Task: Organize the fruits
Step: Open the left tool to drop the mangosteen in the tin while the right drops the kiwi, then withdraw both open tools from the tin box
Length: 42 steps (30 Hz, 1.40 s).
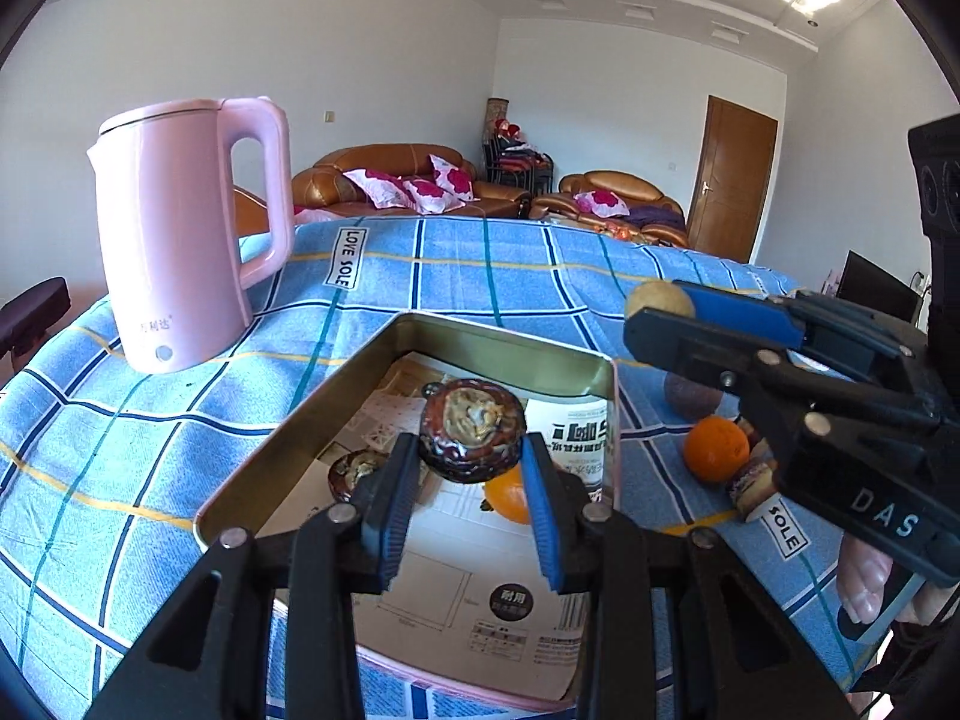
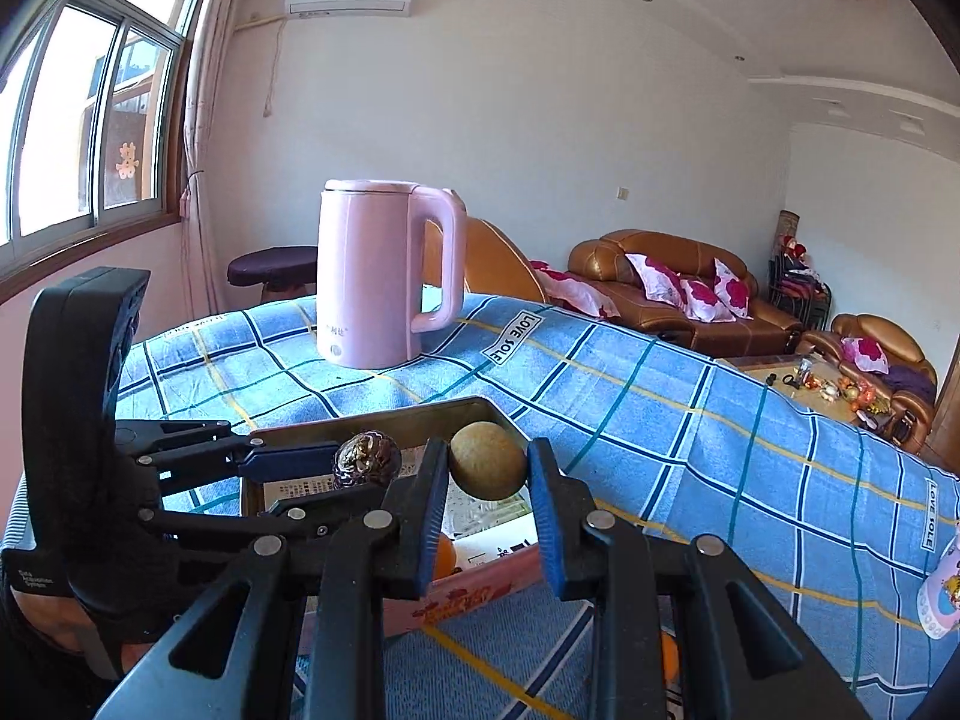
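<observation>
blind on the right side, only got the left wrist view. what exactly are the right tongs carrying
Observer: The right tongs are shut on a round tan fruit, seen whole only in the right wrist view.
Operator: where is it relative to the tin
Observer: It hangs in front of the tin's far corner in that view.
Operator: any fruit under my right tongs that i can't see
Observer: Yes, an orange fruit shows on the cloth between the right tongs' arms, low in the frame.
</observation>
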Motion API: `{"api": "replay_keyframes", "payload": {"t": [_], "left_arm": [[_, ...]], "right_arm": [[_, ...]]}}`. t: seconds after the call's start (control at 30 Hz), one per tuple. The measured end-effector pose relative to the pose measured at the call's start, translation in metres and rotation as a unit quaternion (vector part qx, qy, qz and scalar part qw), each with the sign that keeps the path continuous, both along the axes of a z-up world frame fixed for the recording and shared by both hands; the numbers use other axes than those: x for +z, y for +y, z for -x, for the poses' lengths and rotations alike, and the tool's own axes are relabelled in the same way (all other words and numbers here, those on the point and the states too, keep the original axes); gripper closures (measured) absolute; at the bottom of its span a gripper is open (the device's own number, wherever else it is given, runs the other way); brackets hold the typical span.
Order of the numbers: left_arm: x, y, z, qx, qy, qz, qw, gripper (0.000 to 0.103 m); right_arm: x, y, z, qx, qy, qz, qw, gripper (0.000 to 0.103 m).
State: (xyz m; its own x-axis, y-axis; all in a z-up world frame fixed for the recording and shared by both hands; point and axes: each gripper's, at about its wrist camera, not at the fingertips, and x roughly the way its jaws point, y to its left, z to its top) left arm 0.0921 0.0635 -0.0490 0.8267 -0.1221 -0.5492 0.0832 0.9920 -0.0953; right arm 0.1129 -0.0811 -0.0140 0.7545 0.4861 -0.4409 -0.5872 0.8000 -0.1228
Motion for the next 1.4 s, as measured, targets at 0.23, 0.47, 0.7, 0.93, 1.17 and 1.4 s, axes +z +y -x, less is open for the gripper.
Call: {"api": "replay_keyframes", "payload": {"t": [0.23,0.47,0.7,0.93,1.17,1.4], "left_arm": [[-0.005,-0.002,-0.006,-0.006,0.024,-0.009,0.9996,0.067],[-0.011,0.0,-0.017,-0.003,0.057,-0.001,0.9983,0.067],[-0.015,0.001,-0.023,-0.003,0.075,-0.001,0.9972,0.066],[-0.015,0.0,-0.024,0.004,0.076,-0.01,0.9971,0.066],[-0.014,-0.002,-0.022,0.006,0.068,-0.017,0.9975,0.066],[-0.013,-0.003,-0.02,0.009,0.061,-0.025,0.9978,0.065]], "right_arm": [[-0.021,0.013,-0.026,-0.005,0.035,0.002,0.999,0.074],[-0.04,0.02,-0.038,-0.014,0.059,0.014,0.998,0.074],[-0.044,0.021,-0.045,-0.027,0.076,0.019,0.997,0.074],[-0.045,0.015,-0.053,-0.041,0.093,0.007,0.995,0.074],[-0.045,0.022,-0.047,-0.044,0.075,0.028,0.996,0.069],[-0.043,0.018,-0.047,-0.054,0.072,0.023,0.996,0.064]]}}
